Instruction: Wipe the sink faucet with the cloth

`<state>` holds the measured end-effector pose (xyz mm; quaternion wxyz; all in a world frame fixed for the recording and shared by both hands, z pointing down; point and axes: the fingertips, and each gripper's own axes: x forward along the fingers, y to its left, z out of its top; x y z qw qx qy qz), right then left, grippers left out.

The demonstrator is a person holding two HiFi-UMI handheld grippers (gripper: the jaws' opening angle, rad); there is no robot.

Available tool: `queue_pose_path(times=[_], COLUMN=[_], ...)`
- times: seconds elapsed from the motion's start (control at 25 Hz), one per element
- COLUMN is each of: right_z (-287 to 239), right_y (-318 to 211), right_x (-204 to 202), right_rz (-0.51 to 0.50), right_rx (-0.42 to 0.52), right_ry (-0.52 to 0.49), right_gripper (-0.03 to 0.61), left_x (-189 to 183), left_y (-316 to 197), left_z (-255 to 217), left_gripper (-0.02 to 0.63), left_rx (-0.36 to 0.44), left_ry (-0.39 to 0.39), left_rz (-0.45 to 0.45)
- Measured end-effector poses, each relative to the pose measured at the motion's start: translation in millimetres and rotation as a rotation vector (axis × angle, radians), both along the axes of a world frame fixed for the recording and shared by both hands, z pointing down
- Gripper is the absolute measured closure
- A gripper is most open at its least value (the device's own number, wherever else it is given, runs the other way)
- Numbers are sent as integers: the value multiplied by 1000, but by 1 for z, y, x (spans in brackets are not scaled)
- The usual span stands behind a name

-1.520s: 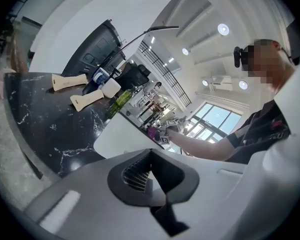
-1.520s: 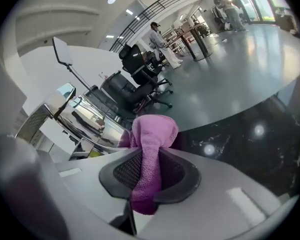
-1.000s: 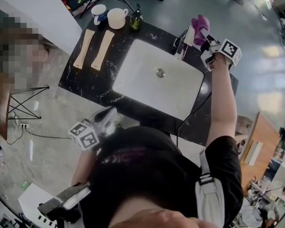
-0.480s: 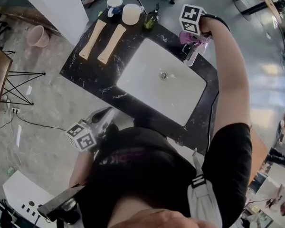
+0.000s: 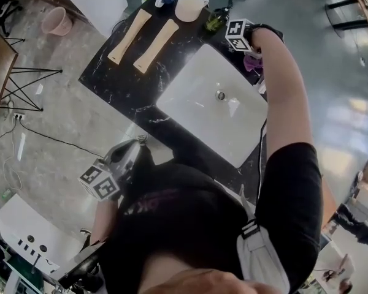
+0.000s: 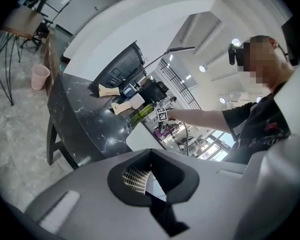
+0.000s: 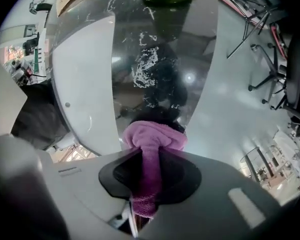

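Right gripper view: the purple cloth (image 7: 152,134) is clamped between the jaws of the right gripper (image 7: 149,171). Its bunched end lies over the black counter (image 7: 140,49) at the back rim of the white sink (image 7: 85,74). The faucet is hidden by cloth and arm. A green bottle (image 5: 218,20), two cups (image 5: 191,6) and two wooden boards (image 5: 156,45) stand beside the sink. The left gripper (image 6: 147,181) is held on the sink's near side, off the counter, jaws slightly apart and empty.

Open lab floor (image 5: 331,72) (freestanding sink counter (image 5: 113,75))
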<state>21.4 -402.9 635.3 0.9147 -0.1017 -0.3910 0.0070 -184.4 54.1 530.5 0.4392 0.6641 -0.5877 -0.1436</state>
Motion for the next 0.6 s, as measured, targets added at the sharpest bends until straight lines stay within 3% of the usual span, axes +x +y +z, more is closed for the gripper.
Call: queue_pose_path(times=[0.12, 0.24, 0.36, 0.48, 0.6], right_z=[-3, -12, -55, -123, -168], right_y=[2, 6, 4, -19, -45], right_x=[-2, -12, -35, -48, -36], right_rz=[1, 89, 346, 597, 891], right_rx=[-13, -59, -152, -183, -248], right_ry=[-30, -168, -446, -813, -1168], right_gripper=[494, 494, 494, 494, 494], left_x=[0, 4, 5, 10, 15], left_y=[-3, -10, -15, -17, -19], left_z=[-1, -7, -10, -13, -12], left_gripper=[614, 614, 614, 614, 614], left_rx=[-7, -10, -8, -26, -45], left_ry=[15, 14, 2, -7, -11], left_rz=[-1, 33, 67, 92, 99])
